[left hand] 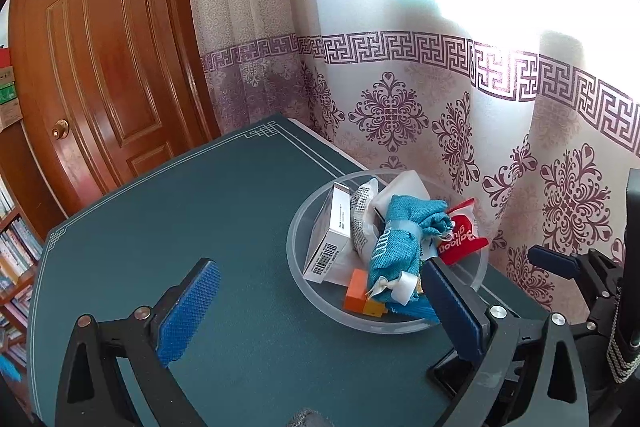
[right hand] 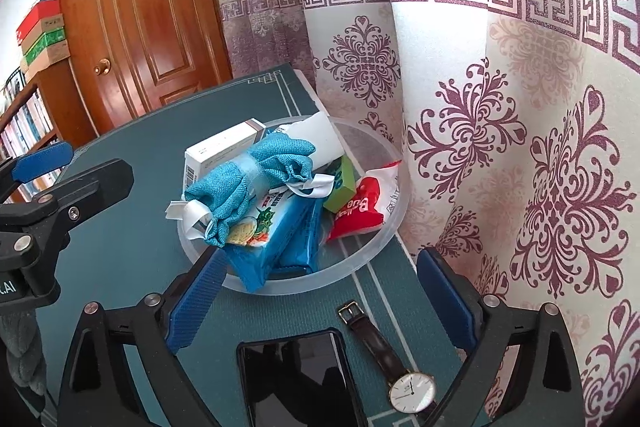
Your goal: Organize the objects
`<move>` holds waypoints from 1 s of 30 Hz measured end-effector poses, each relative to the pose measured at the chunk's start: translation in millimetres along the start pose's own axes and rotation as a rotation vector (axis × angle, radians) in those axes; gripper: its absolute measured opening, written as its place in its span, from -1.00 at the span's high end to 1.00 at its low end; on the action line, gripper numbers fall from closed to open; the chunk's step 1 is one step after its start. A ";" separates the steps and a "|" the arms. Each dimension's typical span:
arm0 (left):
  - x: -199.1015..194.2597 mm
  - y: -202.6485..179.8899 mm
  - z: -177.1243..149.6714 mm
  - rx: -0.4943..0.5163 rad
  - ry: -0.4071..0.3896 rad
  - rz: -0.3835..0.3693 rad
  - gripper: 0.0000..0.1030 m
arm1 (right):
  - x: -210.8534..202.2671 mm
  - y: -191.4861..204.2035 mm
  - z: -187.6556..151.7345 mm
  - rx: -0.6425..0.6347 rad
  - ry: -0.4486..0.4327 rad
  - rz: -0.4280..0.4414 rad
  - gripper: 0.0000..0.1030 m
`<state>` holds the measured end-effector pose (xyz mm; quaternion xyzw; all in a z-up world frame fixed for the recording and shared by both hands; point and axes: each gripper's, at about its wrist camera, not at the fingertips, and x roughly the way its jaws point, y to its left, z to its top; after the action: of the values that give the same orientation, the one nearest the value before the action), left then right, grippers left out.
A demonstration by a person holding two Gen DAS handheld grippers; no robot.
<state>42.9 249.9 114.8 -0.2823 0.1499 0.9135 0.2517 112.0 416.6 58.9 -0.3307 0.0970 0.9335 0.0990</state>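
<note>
One clear bowl (right hand: 394,223) sits on the green desk (left hand: 180,227) near the curtain, holding one teal cloth bundle (right hand: 256,175), one white box (right hand: 224,147), one red packet (right hand: 360,207), one blue packet (right hand: 280,239) and one green block (right hand: 342,183). One watch (right hand: 400,367) and one phone (right hand: 296,379) lie on the desk just before it. Left tool (left hand: 320,291) and right tool (right hand: 320,291) both stand apart, empty.

"Balloon glue" upside down on red packet (left hand: 460,241)
</note>
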 end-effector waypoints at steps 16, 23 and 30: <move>5.9 0.2 -3.9 0.010 0.030 0.031 -0.99 | -0.1 3.7 -0.7 -0.033 -0.005 -0.036 -0.93; 8.5 0.5 -5.0 0.011 0.042 0.027 -0.99 | 0.2 6.2 -1.7 -0.044 -0.007 -0.044 -0.93; 11.5 -0.2 -6.1 0.005 0.052 -0.002 -0.99 | 0.2 8.5 -1.6 -0.063 -0.017 -0.057 -0.93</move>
<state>37.5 251.8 103.2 -0.3055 0.1587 0.9052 0.2491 110.7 408.0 58.5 -0.3281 0.0572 0.9358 0.1158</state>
